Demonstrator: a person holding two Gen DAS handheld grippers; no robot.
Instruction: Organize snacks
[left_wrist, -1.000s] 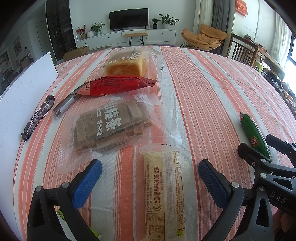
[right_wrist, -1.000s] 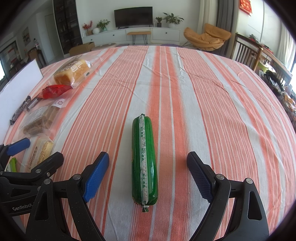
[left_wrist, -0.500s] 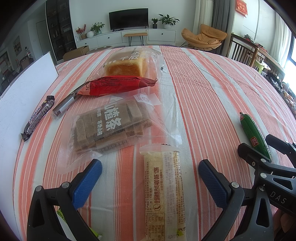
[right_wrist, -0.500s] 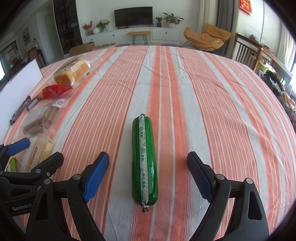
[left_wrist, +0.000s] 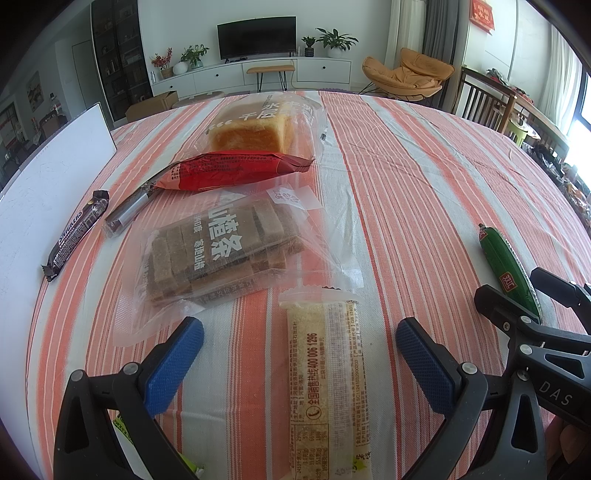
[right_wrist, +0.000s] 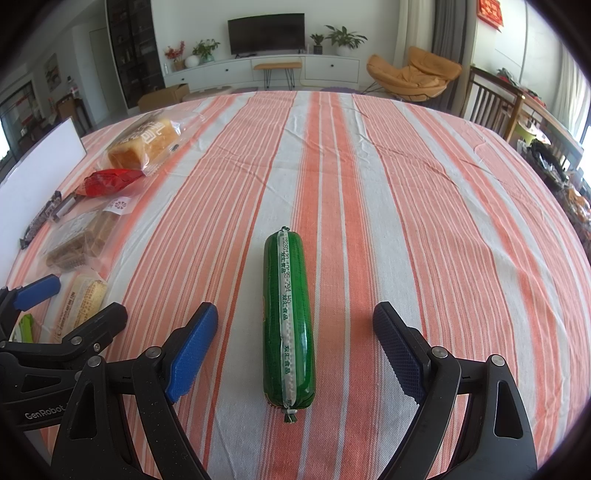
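Observation:
My left gripper (left_wrist: 299, 343) is open and empty, its jaws on either side of a long yellow wafer packet (left_wrist: 325, 384) lying on the striped tablecloth. Beyond it lie a clear bag of brown hawthorn strips (left_wrist: 218, 251), a red packet (left_wrist: 236, 170), a bagged bread loaf (left_wrist: 255, 129) and a Snickers bar (left_wrist: 74, 236). My right gripper (right_wrist: 295, 332) is open and empty, its jaws on either side of a green sausage (right_wrist: 288, 321). The sausage also shows in the left wrist view (left_wrist: 509, 273), at the right.
A white board (left_wrist: 48, 173) lies at the table's left edge. A small green packet (right_wrist: 24, 328) lies under the left gripper. The striped tablecloth (right_wrist: 424, 192) stretches far and right. Chairs (right_wrist: 491, 99) stand beyond the table's right side.

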